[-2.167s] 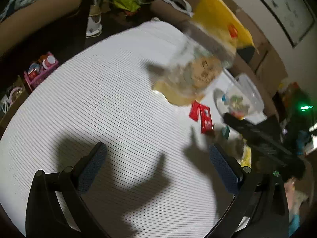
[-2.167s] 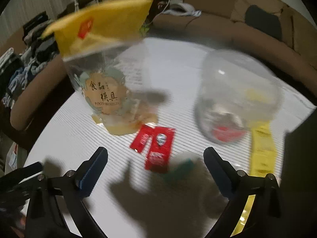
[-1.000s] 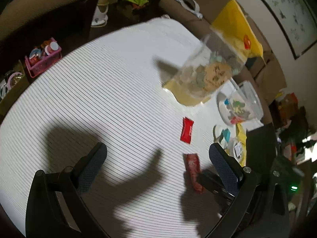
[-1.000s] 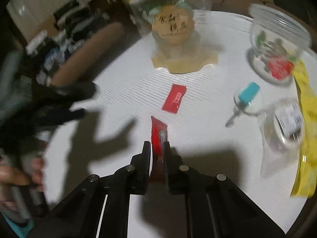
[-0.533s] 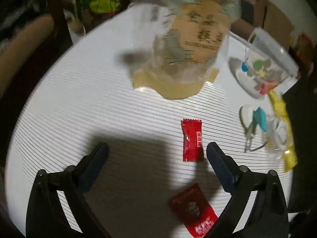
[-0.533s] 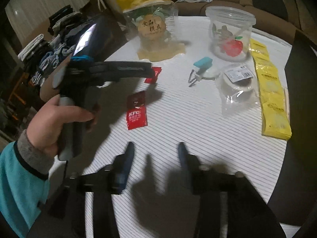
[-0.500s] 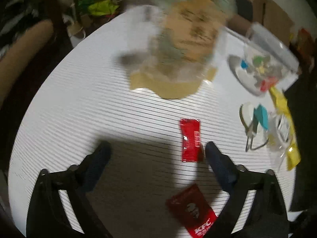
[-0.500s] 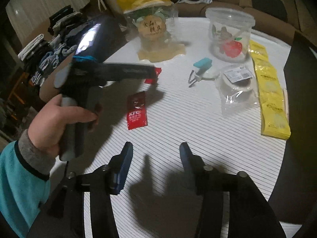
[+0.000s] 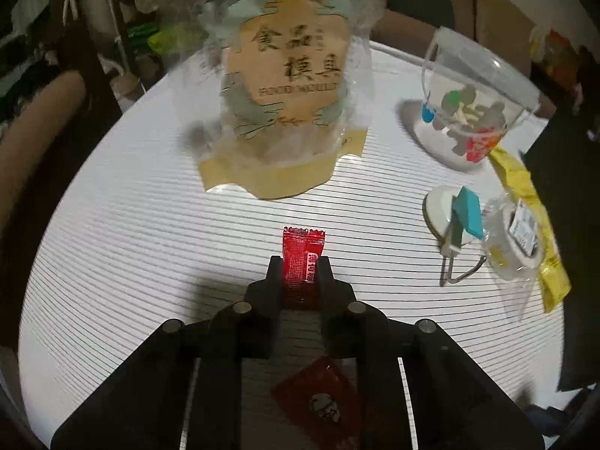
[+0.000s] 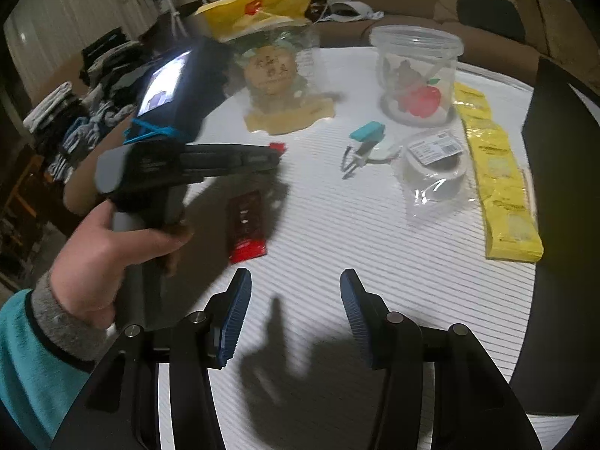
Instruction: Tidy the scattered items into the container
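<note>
While the left gripper [image 9: 299, 267] has its jaws closed on the lower half of a small red foil sachet [image 9: 303, 255] just above the white ribbed table [image 9: 131, 232], the right gripper [image 10: 294, 313] hangs with jaws wide apart and holds nothing. Thin, light and crinkly, the sachet looks likely to bend or slide, so a pinch across its flat middle seems safest. A second, darker red sachet [image 10: 247, 225] lies flat nearby, well apart from the clear round plastic tub [image 10: 416, 75].
</note>
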Demonstrator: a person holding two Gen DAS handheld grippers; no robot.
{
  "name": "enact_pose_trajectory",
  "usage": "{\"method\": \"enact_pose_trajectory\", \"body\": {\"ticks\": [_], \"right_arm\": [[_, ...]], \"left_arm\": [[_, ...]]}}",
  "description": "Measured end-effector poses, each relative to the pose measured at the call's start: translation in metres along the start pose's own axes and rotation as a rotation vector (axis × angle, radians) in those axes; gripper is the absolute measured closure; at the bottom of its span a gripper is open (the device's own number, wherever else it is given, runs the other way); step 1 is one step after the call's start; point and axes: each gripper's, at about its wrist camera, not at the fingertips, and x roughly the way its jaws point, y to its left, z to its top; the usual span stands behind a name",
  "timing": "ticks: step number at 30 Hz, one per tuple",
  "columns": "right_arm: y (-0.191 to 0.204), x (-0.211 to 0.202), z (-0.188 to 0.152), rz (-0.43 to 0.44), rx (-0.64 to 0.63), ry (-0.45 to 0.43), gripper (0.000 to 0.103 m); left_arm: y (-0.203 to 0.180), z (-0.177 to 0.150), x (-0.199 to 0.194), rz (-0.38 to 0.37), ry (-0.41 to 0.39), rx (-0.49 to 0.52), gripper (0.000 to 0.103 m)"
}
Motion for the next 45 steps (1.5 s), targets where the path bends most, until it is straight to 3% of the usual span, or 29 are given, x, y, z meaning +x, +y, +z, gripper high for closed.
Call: {"method": "enact_pose_trajectory", "body": {"ticks": [7, 12, 18, 20, 21, 23, 27, 31, 36, 41, 45], "right_arm": [[0.01, 0.018, 0.017, 0.068, -0.007, -0.005, 0.051], [0.031, 0.045, 0.037, 0.082, -0.098, -0.018, 0.051], [0.057, 0.079, 0.04, 0.068, -0.238, 0.052, 0.051], [0.065, 0.091, 0.034, 0.017, -0.285, 0.088, 0.057], [0.07, 0.09, 0.031, -0.012, -0.318, 0.062, 0.068], [0.071, 0.091, 0.031, -0.024, -0.316, 0.056, 0.078], [0.061, 0.085, 0.035, -0.003, -0.233, 0.036, 0.083], [0.051, 0.056, 0.04, 0.025, -0.174, -0.007, 0.083], [0.034, -0.015, 0.051, 0.039, -0.129, -0.087, 0.083], [-0.025, -0.098, 0.058, -0.017, -0.046, -0.15, 0.083], [-0.099, -0.158, 0.061, -0.156, 0.011, -0.165, 0.083]], "left_arm": [[0.049, 0.013, -0.056, -0.137, -0.089, -0.141, 0.087], [0.072, 0.016, -0.088, -0.146, -0.114, -0.174, 0.087], [0.089, 0.024, -0.115, -0.153, -0.15, -0.168, 0.087], [0.092, 0.024, -0.118, -0.161, -0.153, -0.17, 0.087], [0.092, 0.024, -0.117, -0.164, -0.151, -0.172, 0.087], [0.092, 0.022, -0.114, -0.169, -0.143, -0.173, 0.087], [0.084, 0.022, -0.115, -0.176, -0.135, -0.16, 0.087], [0.072, 0.023, -0.119, -0.2, -0.14, -0.145, 0.087], [0.033, 0.025, -0.139, -0.283, -0.156, -0.076, 0.087], [-0.041, 0.02, -0.164, -0.381, -0.142, 0.088, 0.087], [-0.124, 0.023, -0.164, -0.487, -0.067, 0.17, 0.087]]}}
